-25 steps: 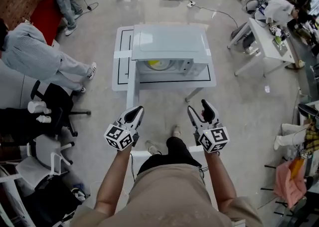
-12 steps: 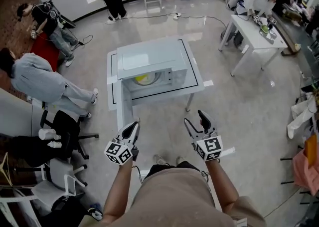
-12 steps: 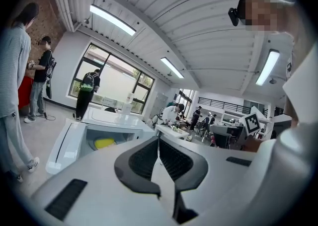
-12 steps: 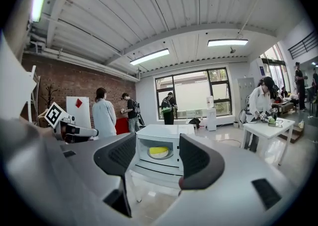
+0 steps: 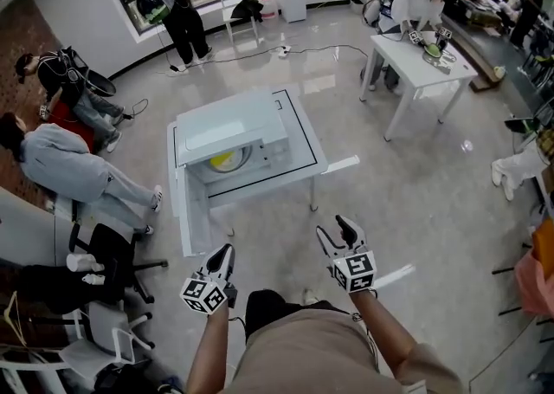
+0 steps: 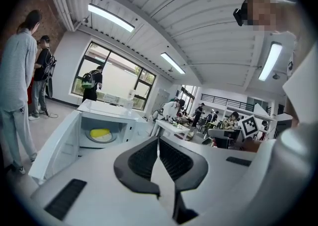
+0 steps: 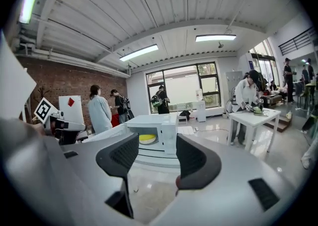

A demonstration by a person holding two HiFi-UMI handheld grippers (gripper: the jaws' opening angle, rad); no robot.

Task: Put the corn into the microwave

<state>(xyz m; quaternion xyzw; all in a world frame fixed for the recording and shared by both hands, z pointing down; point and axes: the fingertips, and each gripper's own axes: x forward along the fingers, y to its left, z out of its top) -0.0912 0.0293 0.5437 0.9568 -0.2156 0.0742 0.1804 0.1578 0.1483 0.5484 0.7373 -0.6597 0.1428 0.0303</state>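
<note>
Jaws pressed together on the left gripper (image 5: 227,250), spread but closing on nothing on the right gripper (image 5: 336,229); makes sense, the yellow corn (image 5: 222,159) already sits inside the white boxy microwave (image 5: 229,128), door open, on the white desk (image 5: 299,157).

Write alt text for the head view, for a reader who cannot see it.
A white microwave stands door open on a low table, a yellow item inside. Nearer, a person holds the left hand-held gripper shut and the right hand-held gripper empty, its jaws closing.
</note>
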